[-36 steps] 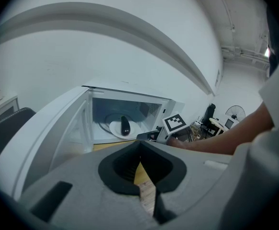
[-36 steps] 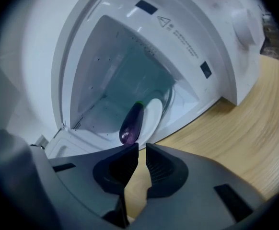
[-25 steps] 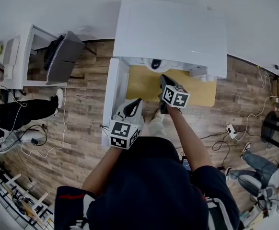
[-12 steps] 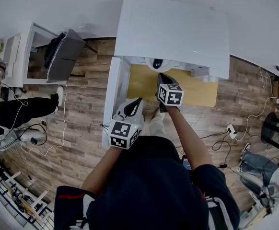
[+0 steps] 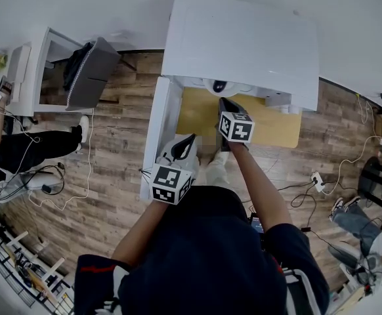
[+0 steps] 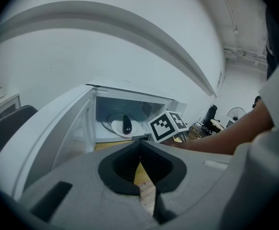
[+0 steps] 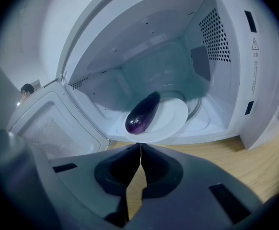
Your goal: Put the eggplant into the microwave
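Observation:
The dark purple eggplant [image 7: 142,113] lies on a white plate [image 7: 170,121] inside the open white microwave [image 5: 237,44]. In the left gripper view the eggplant [image 6: 126,124] shows small, deep in the cavity. My right gripper [image 7: 140,145] is shut and empty, just outside the cavity's mouth, with its tips a little short of the plate's rim. It hangs over the wooden tabletop [image 5: 273,123]. My left gripper [image 6: 140,140] is shut on nothing, held back near the open door [image 5: 155,136]. From above, the marker cubes of my right gripper [image 5: 225,104] and left gripper [image 5: 183,144] stand before the microwave.
The microwave door [image 7: 48,123] stands swung open to the left. On the wooden floor lie cables [image 5: 322,176]. A white desk [image 5: 30,77] with a grey chair [image 5: 89,74] stands at the left, where a person sits [image 5: 20,153].
The right gripper has shifted only slightly in front of the microwave opening. The left gripper stays where it was, and the eggplant has not moved.

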The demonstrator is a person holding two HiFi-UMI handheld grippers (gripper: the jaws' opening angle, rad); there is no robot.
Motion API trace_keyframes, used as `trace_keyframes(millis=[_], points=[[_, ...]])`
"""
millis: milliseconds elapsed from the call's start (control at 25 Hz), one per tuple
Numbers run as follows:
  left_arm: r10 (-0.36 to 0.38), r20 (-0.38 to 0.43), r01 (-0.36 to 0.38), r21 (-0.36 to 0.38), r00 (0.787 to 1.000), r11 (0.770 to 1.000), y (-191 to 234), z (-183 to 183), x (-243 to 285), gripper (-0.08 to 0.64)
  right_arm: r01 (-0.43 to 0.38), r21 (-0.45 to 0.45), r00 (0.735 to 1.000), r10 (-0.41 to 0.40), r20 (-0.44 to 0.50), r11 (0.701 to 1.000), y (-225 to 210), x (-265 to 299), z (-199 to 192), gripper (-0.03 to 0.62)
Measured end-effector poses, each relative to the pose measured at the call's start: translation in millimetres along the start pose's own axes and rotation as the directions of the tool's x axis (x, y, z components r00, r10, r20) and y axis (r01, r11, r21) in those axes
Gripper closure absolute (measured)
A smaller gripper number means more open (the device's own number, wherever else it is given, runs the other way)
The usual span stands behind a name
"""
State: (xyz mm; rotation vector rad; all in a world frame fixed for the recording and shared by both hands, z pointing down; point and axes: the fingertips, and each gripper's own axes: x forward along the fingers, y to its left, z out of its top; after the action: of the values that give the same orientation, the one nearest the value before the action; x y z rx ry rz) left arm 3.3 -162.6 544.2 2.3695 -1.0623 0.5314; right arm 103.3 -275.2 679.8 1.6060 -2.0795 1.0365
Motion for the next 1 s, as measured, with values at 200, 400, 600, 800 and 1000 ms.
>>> trace_keyframes(millis=[200,400,600,800,1000], points=[[0.003,0.002,-0.003,-0.003,1.0,1.0,1,-1,-2,0.546,0.003,0.01,1.0,-0.003,0.003,1.0,-1,2,2,0.577],[0.005,0.002,-0.005,-0.005,1.0,1.0,1,-2,-6,0.546,0.011,0.007,1.0,-0.011,0.01,1.0,-2,4,9,0.577],[0.008,-0.001,-0.008,-0.008,1.0,1.0,2,-5,-7,0.546,0.011,-0.003,1.0,-0.011,0.01,1.0,-4,8,14,0.577],[0.014,-0.002,-0.014,-0.009,1.0,1.0,0,-7,-8,0.546,0.009,-0.004,1.0,-0.009,0.014,1.0,-5,9,17,0.577],[0.017,-0.005,-0.017,-0.018,1.0,1.0,7,-7,-8,0.546,0.008,-0.001,1.0,-0.008,0.014,1.0,-3,18,21,0.577]])
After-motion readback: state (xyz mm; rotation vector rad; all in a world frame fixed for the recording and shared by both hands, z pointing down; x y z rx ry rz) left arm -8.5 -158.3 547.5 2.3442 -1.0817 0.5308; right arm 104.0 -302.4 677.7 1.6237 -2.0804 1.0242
